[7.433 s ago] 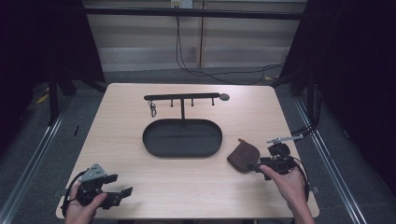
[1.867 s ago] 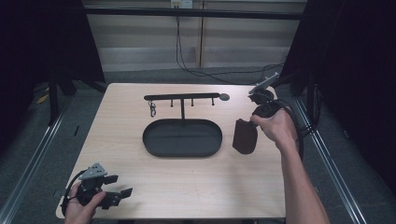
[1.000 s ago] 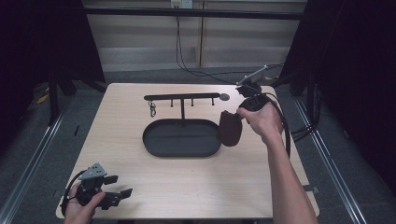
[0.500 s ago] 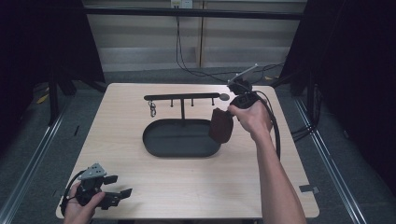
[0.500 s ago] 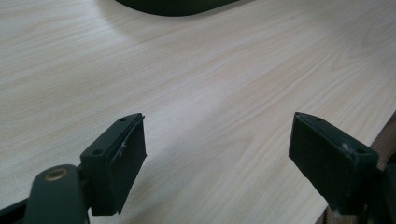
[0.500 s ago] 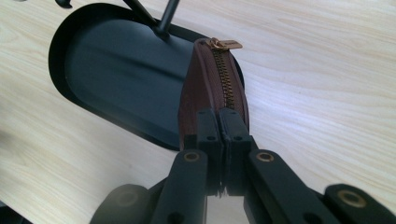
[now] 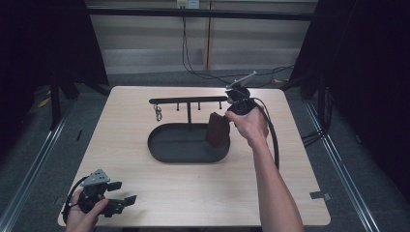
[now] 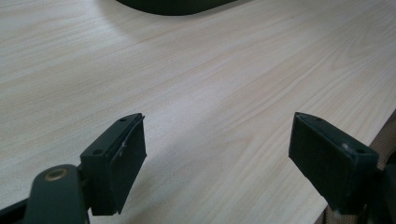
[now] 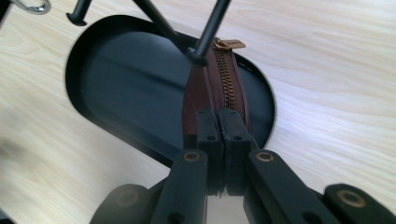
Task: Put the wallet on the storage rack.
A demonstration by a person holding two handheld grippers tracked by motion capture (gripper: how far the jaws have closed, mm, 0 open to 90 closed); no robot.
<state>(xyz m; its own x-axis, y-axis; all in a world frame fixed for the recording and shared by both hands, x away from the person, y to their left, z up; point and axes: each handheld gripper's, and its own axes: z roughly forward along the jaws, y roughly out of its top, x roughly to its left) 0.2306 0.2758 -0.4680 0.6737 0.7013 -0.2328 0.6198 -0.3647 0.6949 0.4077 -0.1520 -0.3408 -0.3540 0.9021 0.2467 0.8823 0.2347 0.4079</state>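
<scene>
Fingers (image 9: 208, 135) of right gripper (image 9: 218, 122) pressed together on top edge of brown zip pouch (image 9: 205, 91), pinching it next to brass zipper (image 9: 227, 79); pouch hanging down from them, above right end of black oval tray (image 7: 167, 150), near middle of bench (image 7: 135, 193); bottom of pouch looks close to tray floor, but cannot tell whether touching or not. Fingers (image 8: 123, 154) of left gripper (image 7: 126, 202) spread wide, holding nothing, resting low at near left corner of bench, well apart from tray. Black hook rack (image 7: 188, 100) standing behind tray, towards far edge; small metal clasp (image 7: 158, 115) hanging on its left hook; other pegs bare; one thin black peg (image 9: 210, 28) seen just beside top of pouch in right gripper view, seems touching or almost.

Judged progress: lifting and carrying of pouch done, since already over tray and next to rack; remaining part probably to bring pouch to its place, either hung on peg of rack or laid in tray, cannot say which; then to release grip and draw hand away. Zipper pull (image 9: 229, 44) points towards rack, so hanging seems a little more likely.
</scene>
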